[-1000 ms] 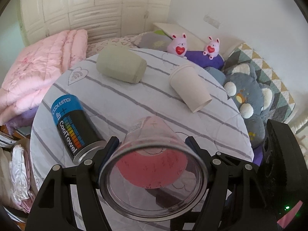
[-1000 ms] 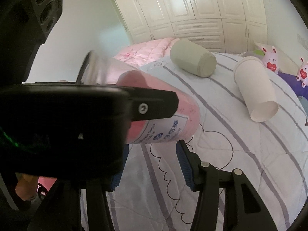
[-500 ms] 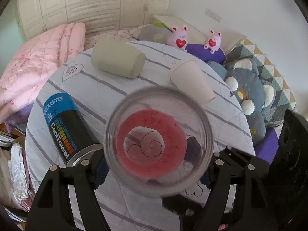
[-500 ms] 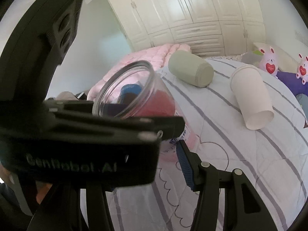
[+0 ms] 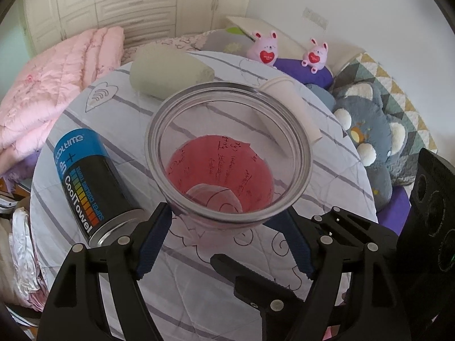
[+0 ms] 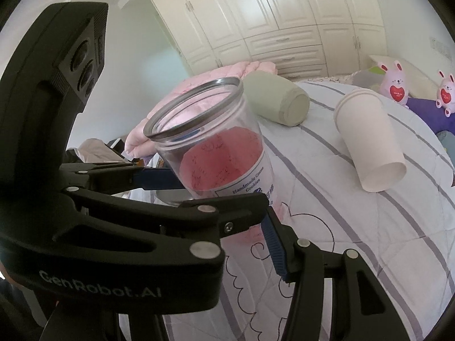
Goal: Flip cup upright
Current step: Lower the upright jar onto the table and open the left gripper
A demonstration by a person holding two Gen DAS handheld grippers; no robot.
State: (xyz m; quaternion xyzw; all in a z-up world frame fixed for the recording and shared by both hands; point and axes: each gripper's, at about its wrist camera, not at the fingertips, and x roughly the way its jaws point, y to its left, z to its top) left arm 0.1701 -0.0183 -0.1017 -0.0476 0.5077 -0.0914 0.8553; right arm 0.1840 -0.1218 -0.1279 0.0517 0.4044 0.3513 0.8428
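A clear plastic cup (image 5: 227,153) with a pink paper label stands nearly upright, mouth up and tilted a little, just above the striped cloth. My left gripper (image 5: 227,224) is shut on the clear cup near its base; its blue pads press both sides. The cup also shows in the right wrist view (image 6: 210,142), with the left gripper's fingers (image 6: 159,176) clamped around it. My right gripper (image 6: 273,244) is open and empty close behind the cup, with one blue pad (image 6: 274,241) visible and the other hidden by the left gripper.
A round table with a striped cloth (image 5: 327,176) holds a lying grey-green cup (image 5: 167,71), a lying white paper cup (image 6: 369,139) and a lying CoolTowel can (image 5: 85,182). Pink bedding (image 5: 51,85) lies to the left, plush toys (image 5: 369,122) to the right.
My left gripper has rotated the clear cup from lying with its mouth toward the camera to nearly upright with its mouth up. The right gripper has stayed open beside it.
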